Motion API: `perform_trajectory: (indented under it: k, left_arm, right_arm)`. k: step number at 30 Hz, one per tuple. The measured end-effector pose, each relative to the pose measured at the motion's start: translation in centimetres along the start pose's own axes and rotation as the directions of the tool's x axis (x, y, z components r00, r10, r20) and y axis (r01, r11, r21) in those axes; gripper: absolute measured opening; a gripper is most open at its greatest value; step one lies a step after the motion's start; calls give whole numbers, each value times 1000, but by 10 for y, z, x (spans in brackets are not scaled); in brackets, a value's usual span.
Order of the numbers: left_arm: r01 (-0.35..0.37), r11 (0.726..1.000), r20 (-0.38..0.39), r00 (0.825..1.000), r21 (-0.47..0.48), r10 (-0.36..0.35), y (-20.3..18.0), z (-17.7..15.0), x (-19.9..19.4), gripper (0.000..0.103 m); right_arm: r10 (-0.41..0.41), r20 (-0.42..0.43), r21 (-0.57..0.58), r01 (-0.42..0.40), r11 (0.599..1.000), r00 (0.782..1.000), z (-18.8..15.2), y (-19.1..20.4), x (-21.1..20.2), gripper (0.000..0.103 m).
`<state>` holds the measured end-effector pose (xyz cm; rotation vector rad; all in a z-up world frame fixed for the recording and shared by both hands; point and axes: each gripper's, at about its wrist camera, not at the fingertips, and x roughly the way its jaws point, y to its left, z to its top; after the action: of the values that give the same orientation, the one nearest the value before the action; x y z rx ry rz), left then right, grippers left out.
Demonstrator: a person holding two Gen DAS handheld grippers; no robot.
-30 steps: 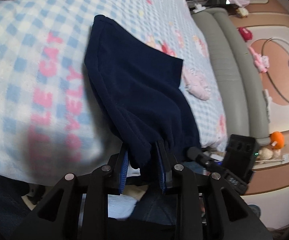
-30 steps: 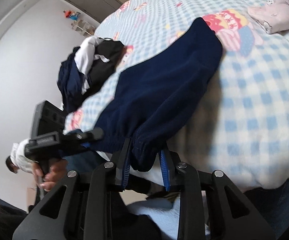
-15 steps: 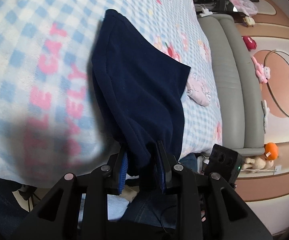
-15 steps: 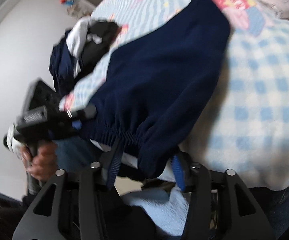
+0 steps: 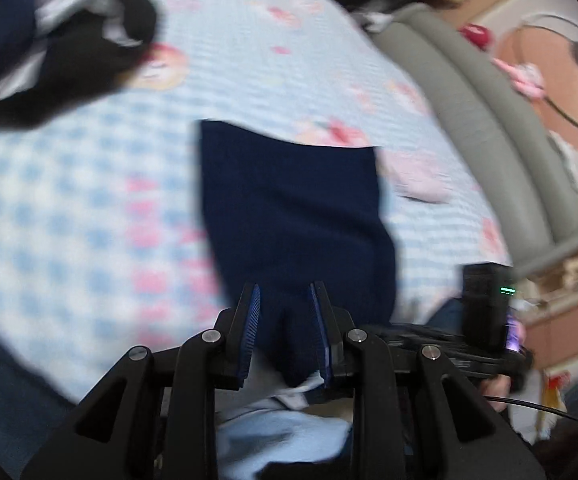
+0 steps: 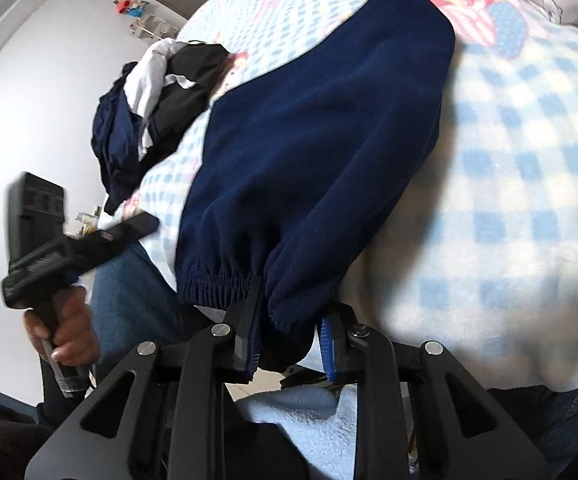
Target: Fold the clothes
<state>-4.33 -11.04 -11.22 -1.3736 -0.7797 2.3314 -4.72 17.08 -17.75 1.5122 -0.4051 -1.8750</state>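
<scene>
**Supervisor:** Where was the garment?

**Operator:** The navy garment (image 6: 321,136) lay on the checked blanket (image 6: 529,208), long axis running away from me, elastic hem overhanging the near edge.

**Supervisor:** State of the tongs?

**Operator:** My right gripper (image 6: 291,338) was clamped on one hem corner. My left gripper (image 5: 285,330) had cloth between its pads; that view was blurred, so I judged a grip likely. Both stood equally near the hem. I judged the fold should carry it forward, along that axis.
</scene>
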Motion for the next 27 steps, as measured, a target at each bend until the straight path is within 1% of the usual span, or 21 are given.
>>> perform_trajectory:
  k: [1,2,3,4,6,7,9,11,12,14,17,19,21,23,25,27]
  left_arm:
    - [44,999,-13,999,11,-44,-7,2,9,26]
    - [68,998,-34,997,18,-67,-11,2,19,26]
    - [73,997,-77,995,29,-71,-16,2,36,26]
    - [51,998,-118,992,47,-45,-19,2,52,26]
    - [-10,997,-178,984,77,23,-19,0,76,26]
    - [-25,997,-196,980,71,38,-16,-1,87,26]
    - [-19,999,-201,979,40,27,-10,-3,95,26]
    - [11,1000,-183,983,-2,-11,-5,-3,93,26]
    - [25,999,-178,984,-20,-28,-3,-1,93,26]
    - [31,998,-171,984,-50,-39,2,1,93,26]
    - [37,997,-169,984,-74,-49,8,2,92,26]
    - [49,995,-165,984,-88,-63,6,4,93,26]
    - [60,993,-160,984,-98,-76,5,4,95,26]
    - [72,991,-154,984,-109,-88,4,4,97,27]
    - [89,987,-166,980,-131,-111,12,5,100,27]
    - [109,983,-183,974,-146,-135,21,8,100,27]
  right_arm:
    - [-4,-9,10,4,1000,1000,0,-1,3,26]
    - [-15,-17,11,16,1000,1000,0,-1,5,31]
    - [-27,-25,11,27,1000,999,-1,-1,7,34]
    - [-39,-30,3,39,999,999,-2,1,9,34]
    - [-63,-48,-28,62,998,997,-5,4,11,40]
    - [-76,-62,-53,73,996,995,-7,6,11,42]
    - [-132,-87,-122,121,985,987,-13,12,17,42]
    - [-190,-108,-193,167,967,976,-18,18,23,42]
    - [-201,-102,-218,175,960,974,-18,21,29,43]
    - [-219,-89,-266,189,945,972,-17,27,39,44]
    - [-204,-55,-293,180,939,977,-15,31,49,44]
    - [-119,-39,-263,105,959,992,-11,29,39,44]
    - [-32,-20,-232,26,972,999,-8,26,29,44]
    - [56,1,-203,-54,978,998,-4,24,19,43]
    - [137,8,-176,-133,975,991,2,21,12,43]
    - [162,1,-161,-160,974,987,5,23,15,44]
